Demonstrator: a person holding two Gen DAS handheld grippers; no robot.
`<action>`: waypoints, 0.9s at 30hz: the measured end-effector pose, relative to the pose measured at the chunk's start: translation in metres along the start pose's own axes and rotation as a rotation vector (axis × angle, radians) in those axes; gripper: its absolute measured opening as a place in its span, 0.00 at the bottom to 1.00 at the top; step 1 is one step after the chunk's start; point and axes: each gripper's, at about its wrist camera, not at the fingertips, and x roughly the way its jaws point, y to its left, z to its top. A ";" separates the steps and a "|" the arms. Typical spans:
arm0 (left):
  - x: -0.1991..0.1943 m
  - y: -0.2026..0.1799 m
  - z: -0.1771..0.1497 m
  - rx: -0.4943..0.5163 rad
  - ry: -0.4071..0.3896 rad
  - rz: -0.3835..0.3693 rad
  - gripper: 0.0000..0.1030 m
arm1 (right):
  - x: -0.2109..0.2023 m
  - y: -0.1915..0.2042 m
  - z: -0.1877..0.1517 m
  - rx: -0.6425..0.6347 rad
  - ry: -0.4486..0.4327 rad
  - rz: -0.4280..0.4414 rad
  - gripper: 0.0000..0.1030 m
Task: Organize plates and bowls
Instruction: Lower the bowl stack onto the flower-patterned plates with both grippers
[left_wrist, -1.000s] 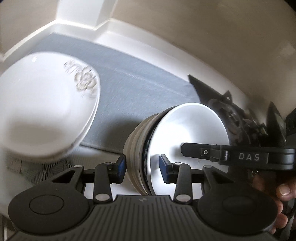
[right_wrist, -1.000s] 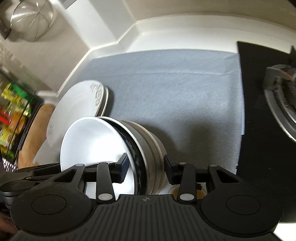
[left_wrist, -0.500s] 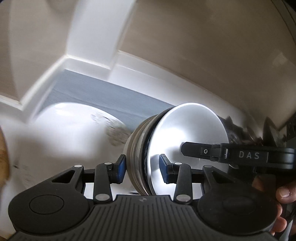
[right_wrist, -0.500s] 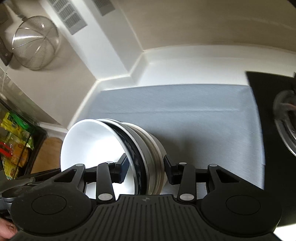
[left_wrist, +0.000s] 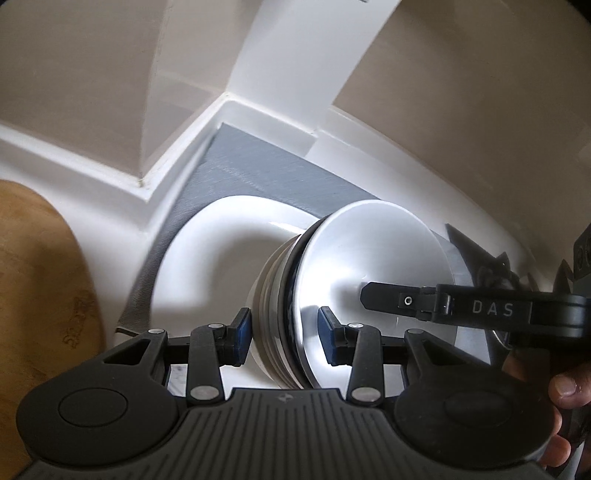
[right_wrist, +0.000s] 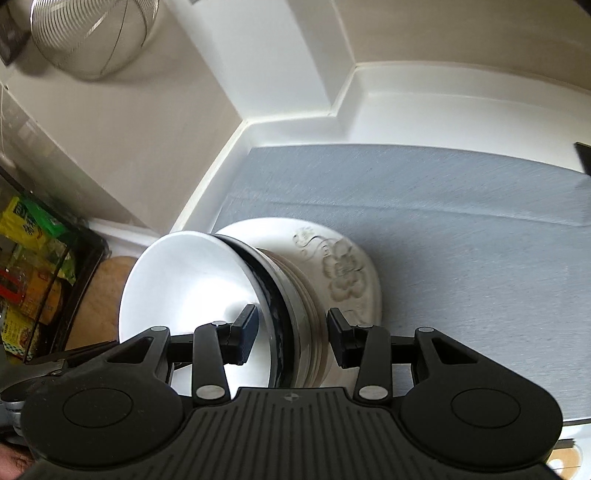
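Lettering "DAS" marks the right claw (left_wrist: 369, 295); both it and the left claw (left_wrist: 282, 338) clamp the bowl stack (left_wrist: 369, 266) above the floral plate (right_wrist: 343, 266).

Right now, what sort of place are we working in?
Most likely a home kitchen counter: a wire strainer hangs on the wall, a flowered plate sits on a grey mat, a wooden board alongside.

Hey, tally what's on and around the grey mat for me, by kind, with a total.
Stacks of nested bowls, held on edge by both hand-held grippers, exact bowl count unclear: 1
Floral plate piles, plate count unclear: 1
Grey mats: 1
Wooden boards: 1
Wire strainers: 1
Total: 5
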 end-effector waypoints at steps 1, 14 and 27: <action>0.001 0.002 0.000 -0.006 0.001 -0.003 0.41 | 0.002 0.002 0.000 0.000 0.005 -0.002 0.42; 0.010 0.020 0.004 -0.064 0.017 0.008 0.41 | 0.023 0.017 0.003 -0.025 0.065 -0.036 0.42; 0.014 0.020 0.008 -0.069 -0.002 0.049 0.41 | 0.036 0.016 0.009 -0.010 0.086 -0.017 0.42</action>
